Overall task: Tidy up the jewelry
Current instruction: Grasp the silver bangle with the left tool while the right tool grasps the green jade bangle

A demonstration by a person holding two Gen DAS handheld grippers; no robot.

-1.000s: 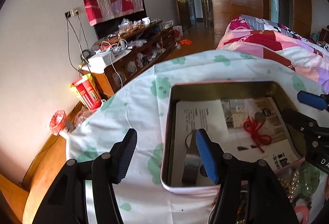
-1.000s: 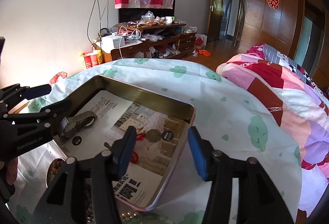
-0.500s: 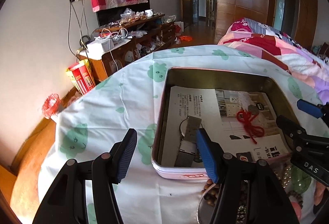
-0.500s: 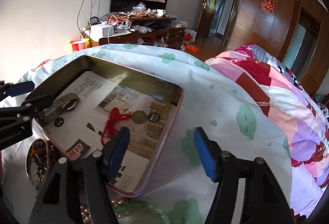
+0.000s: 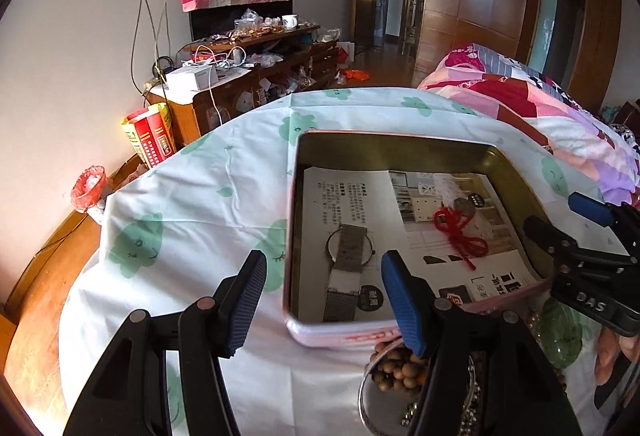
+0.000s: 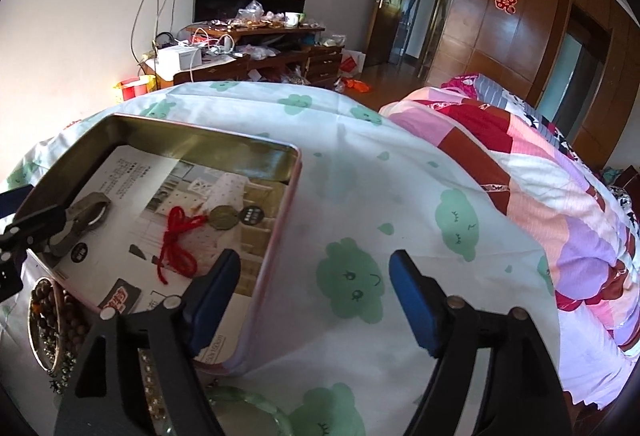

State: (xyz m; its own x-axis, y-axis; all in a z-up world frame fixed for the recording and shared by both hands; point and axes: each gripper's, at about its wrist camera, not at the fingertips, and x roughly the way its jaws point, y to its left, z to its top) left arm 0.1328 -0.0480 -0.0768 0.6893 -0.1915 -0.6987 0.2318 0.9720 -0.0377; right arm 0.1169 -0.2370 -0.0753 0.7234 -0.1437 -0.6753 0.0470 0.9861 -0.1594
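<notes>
- A table covered by a white cloth [image 5: 188, 204] printed with green clouds was observed; all task items were found resting on it.
- A quilted bed cover [image 6: 532, 172] in pink, red and purple was noted at the right, beside the table.
- A shallow pink-sided tin [image 5: 400, 152] with a gold interior was found on the cloth, lined with a printed magazine page [image 5: 352, 196].
- The left gripper [image 5: 323, 300] was seen raised over the tin's near left corner; its blue-padded fingers [image 5: 402, 300] were spread wide apart, with nothing held between them.
- The right gripper [image 6: 314, 302] was seen over the cloth just beside the tin's right wall; its fingers [image 6: 412, 302] were likewise spread apart and empty.
- A steel mesh-band watch [image 5: 349, 256] was recorded lying flat on the page in the tin's left part.
- A red knotted cord [image 5: 460, 234] tied to a brass coin [image 6: 223, 217] was recorded in the tin's right part, well apart from the watch.
- A metal dish of brown wooden beads [image 5: 394, 368] was found just outside the tin's near wall.
- A green jade bangle [image 6: 240, 402] was noted on the cloth near the tin's near right corner, partly hidden by the right gripper.
</notes>
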